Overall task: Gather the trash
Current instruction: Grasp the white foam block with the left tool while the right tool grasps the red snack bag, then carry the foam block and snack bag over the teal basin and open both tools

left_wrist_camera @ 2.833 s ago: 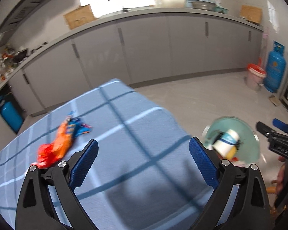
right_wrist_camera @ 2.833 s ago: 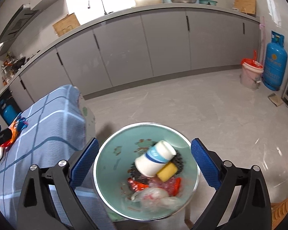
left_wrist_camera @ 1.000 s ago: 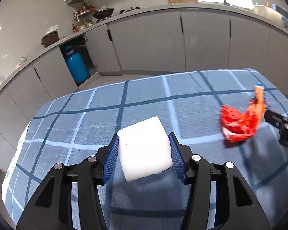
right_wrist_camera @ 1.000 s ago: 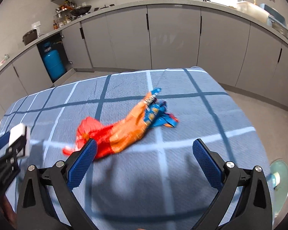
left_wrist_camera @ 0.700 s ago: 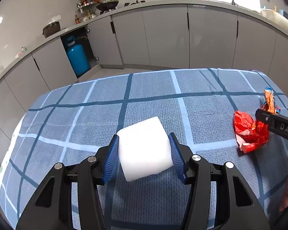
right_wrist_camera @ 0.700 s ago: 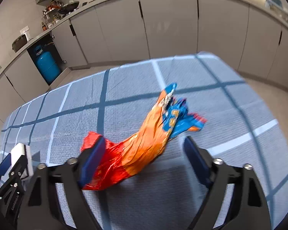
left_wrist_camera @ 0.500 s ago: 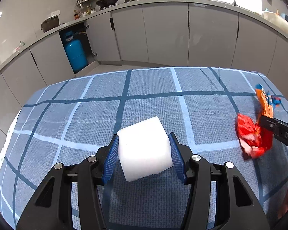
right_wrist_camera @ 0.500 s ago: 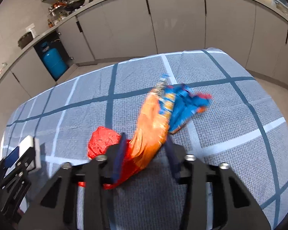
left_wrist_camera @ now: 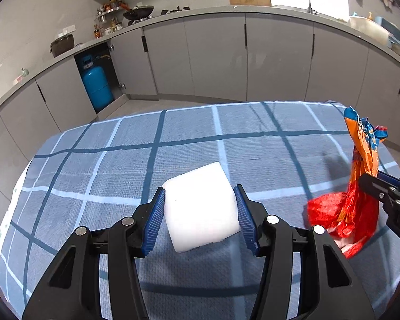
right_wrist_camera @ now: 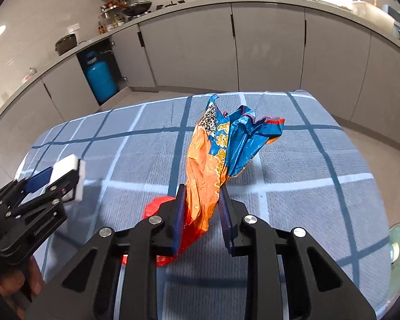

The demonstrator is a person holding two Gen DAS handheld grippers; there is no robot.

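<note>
Right gripper [right_wrist_camera: 201, 213] is clamped on the wrapper [right_wrist_camera: 216, 157] mid-length, above the table [right_wrist_camera: 320, 186]; looks light, crinkly, slippery, best pinched at the bunched middle. Left gripper [left_wrist_camera: 200, 218] grips the white block [left_wrist_camera: 200, 208]; seems soft, held by its sides.

Both fisheye cameras are sitting low over the blue checked tablecloth [left_wrist_camera: 189, 130], each looking forward along its own 2 fingers toward the grey cabinets [left_wrist_camera: 277, 58] beyond it. The left wrist view is looking from the cloth's left part, the right wrist view from nearer its right edge. Both are sharing the cloth, the cabinets and the blue gas cylinder [right_wrist_camera: 100, 78].
</note>
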